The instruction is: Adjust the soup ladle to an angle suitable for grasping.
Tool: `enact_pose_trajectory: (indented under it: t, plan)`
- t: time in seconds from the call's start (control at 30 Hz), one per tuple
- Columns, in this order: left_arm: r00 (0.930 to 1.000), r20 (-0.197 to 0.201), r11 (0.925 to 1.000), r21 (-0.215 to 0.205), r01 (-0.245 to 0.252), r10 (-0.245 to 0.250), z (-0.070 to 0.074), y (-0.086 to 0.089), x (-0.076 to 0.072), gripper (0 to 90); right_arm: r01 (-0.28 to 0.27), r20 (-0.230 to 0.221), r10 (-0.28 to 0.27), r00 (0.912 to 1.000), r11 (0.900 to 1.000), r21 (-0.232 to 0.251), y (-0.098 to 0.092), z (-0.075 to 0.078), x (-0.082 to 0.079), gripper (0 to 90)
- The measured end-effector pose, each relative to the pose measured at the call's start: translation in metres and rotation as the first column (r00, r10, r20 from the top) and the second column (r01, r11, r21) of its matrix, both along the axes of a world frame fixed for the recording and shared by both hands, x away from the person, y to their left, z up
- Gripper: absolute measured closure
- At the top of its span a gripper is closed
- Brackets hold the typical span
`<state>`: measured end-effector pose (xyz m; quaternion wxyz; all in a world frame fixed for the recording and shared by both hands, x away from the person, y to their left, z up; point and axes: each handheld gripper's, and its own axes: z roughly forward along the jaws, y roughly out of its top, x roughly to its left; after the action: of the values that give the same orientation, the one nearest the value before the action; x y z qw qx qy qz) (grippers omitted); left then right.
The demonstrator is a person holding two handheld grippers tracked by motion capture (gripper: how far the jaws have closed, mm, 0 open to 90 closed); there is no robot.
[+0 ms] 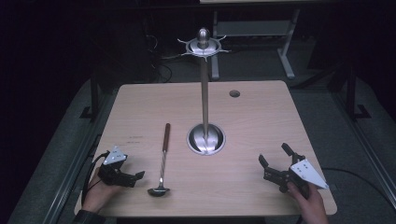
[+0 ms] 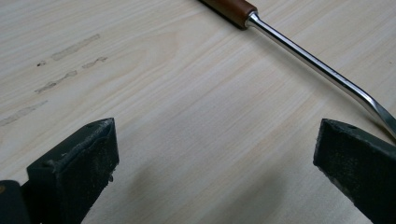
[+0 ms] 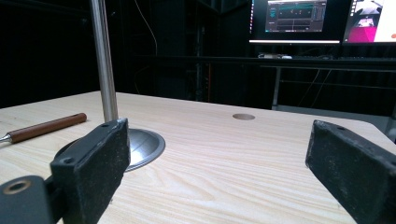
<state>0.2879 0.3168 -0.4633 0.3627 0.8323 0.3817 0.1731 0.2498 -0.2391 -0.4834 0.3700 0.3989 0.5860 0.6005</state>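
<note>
A ladle (image 1: pixel 163 158) with a brown wooden handle and a steel shaft lies on the wooden table (image 1: pixel 252 121), its bowl toward the front edge. My left gripper (image 1: pixel 133 171) rests just left of the bowl, open, with nothing between its jaws. In the left gripper view the left gripper (image 2: pixel 215 135) frames bare wood, and the ladle (image 2: pixel 317 65) runs past the right jaw. A tall steel stand (image 1: pixel 204 93) with a domed base and hooks at its top rises mid-table. My right gripper (image 1: pixel 274 155) sits at the front right, open and empty; in its own view the right gripper (image 3: pixel 217 135) faces the stand (image 3: pixel 103 60).
A round cable hole (image 1: pixel 235 93) is cut in the table near its far edge. Beyond the table the room is dark, with desk frames, cables and lit monitors (image 3: pixel 289 18). Bare wood lies between the two grippers along the front edge.
</note>
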Motion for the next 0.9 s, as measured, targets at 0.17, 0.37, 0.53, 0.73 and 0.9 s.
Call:
enact_pose_trajectory:
  t: [0.17,0.37,0.53,0.73,0.9]
  plan:
    - [1.0000,0.000,0.9999,-0.013,0.001,-0.001,0.002,0.002,0.000,7.6,-0.002,0.000,0.002,1.0000,1.000,0.000,0.000,0.000,0.000,6.1]
    - [0.9998,0.001,0.9996,-0.020,-0.019,0.019,0.005,0.001,0.002,15.6,-0.005,-0.002,0.005,1.0000,1.000,0.001,-0.001,0.000,0.000,6.0]
    - [0.9997,0.011,0.9994,-0.028,-0.022,0.023,0.008,-0.003,0.004,23.1,-0.013,-0.004,0.013,0.9999,1.000,0.004,-0.001,0.000,0.000,6.0]
    - [0.9996,-0.011,0.9993,-0.027,-0.027,0.026,0.012,-0.006,0.010,32.3,-0.007,-0.003,0.007,1.0000,1.000,0.002,0.000,0.000,0.001,6.0]
    - [0.9995,-0.016,0.9994,-0.023,-0.027,0.026,0.016,-0.011,0.013,39.0,-0.002,-0.002,0.002,1.0000,1.000,-0.001,0.000,0.000,0.001,6.0]
